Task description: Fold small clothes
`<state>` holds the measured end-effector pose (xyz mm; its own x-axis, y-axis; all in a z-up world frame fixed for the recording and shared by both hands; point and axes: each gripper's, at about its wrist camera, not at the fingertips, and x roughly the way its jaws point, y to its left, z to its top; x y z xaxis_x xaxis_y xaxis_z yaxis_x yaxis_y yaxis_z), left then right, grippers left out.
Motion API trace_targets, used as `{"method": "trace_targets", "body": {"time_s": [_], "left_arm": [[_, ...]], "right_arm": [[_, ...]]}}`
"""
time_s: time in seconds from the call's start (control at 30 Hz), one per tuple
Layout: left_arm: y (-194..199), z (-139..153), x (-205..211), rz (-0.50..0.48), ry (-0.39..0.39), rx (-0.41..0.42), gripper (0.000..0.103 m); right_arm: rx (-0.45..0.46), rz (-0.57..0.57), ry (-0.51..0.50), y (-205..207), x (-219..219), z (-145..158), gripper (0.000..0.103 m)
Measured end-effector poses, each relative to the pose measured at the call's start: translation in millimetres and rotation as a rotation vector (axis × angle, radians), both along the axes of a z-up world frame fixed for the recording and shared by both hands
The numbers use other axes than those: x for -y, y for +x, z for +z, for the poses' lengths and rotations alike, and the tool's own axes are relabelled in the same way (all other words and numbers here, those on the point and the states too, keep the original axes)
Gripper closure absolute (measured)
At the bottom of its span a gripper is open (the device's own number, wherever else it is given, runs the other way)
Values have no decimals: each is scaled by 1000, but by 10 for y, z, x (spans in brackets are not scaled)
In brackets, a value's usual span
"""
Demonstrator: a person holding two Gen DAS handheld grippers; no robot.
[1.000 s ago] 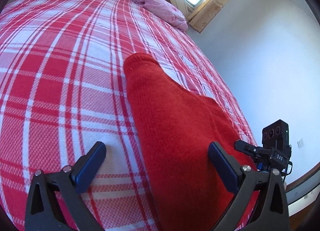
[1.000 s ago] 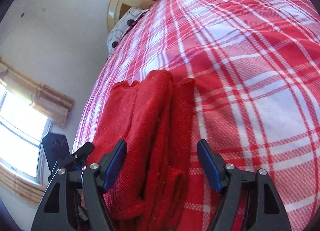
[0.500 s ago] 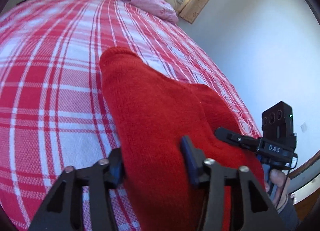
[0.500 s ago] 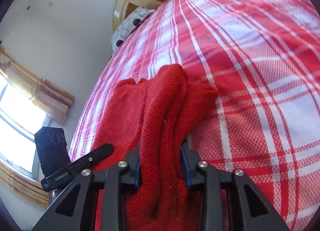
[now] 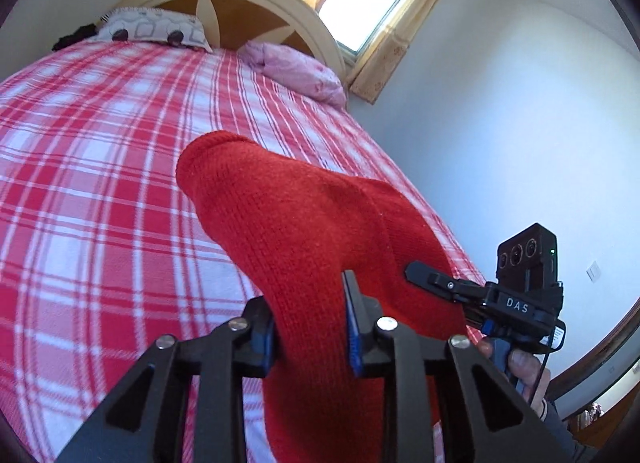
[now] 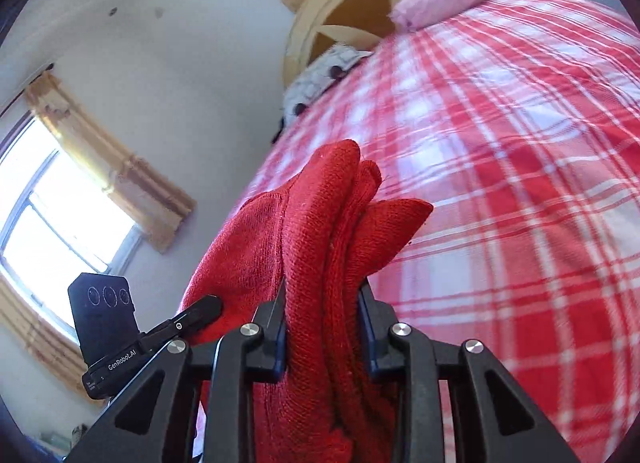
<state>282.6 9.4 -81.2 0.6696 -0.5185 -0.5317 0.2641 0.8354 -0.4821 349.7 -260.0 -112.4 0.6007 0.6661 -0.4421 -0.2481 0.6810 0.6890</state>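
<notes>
Left side. Left gripper (image 5: 308, 327): jaws narrow and closing, one thick fold of the red knit (image 5: 300, 223) between the pads, and the pads press into it. The knit runs away from the jaws as a smooth, rounded band over the plaid bed (image 5: 100, 163). Its near edge is held clear of the cover. Whether the far end touches the cover cannot be told.

Right side. Right gripper (image 6: 323, 323): jaws narrow, clamped on a bunched stack of several knit layers. Loose ends stick out beyond the pads, one flap splaying to the right. A hand (image 5: 520, 367) shows on that tool's grip in the left view.

Position of the garment: near the foot end of the bed, by the wall-side edge, spanning both tools. Pillows (image 5: 152, 29) and headboard are well apart from it.

Step in hand (judgement): both near corners gripped, ready to carry the near edge over toward the far end for a fold.

Notes for doing it well:
- Keep both tools level with each other so the edge travels straight.
- Hold light tension between them, as slack would sag the middle.
- The right grip is bulkier than the left, so layers may slip or lie unevenly. Lay down slowly.
- Set the edge down flat before releasing.
</notes>
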Motion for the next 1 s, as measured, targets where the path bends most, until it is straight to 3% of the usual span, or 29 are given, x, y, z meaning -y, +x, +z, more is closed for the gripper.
{"method": "trace_targets", "body": {"time_s": [0.27, 0.67, 0.8, 1.0], "left_arm": [[-636, 161, -734, 123, 7, 27, 75], [-1184, 165, -1687, 310, 19, 15, 75], [-1279, 13, -1974, 369, 15, -9, 75], [-1103, -586, -2289, 446, -12, -131, 74]], "right_arm": [[38, 157, 14, -211, -843, 243, 74], [-13, 378, 33, -169, -2175, 178, 74], [-48, 430, 23, -124, -2551, 13, 74], [-157, 447, -24, 89, -2892, -521, 73]]}}
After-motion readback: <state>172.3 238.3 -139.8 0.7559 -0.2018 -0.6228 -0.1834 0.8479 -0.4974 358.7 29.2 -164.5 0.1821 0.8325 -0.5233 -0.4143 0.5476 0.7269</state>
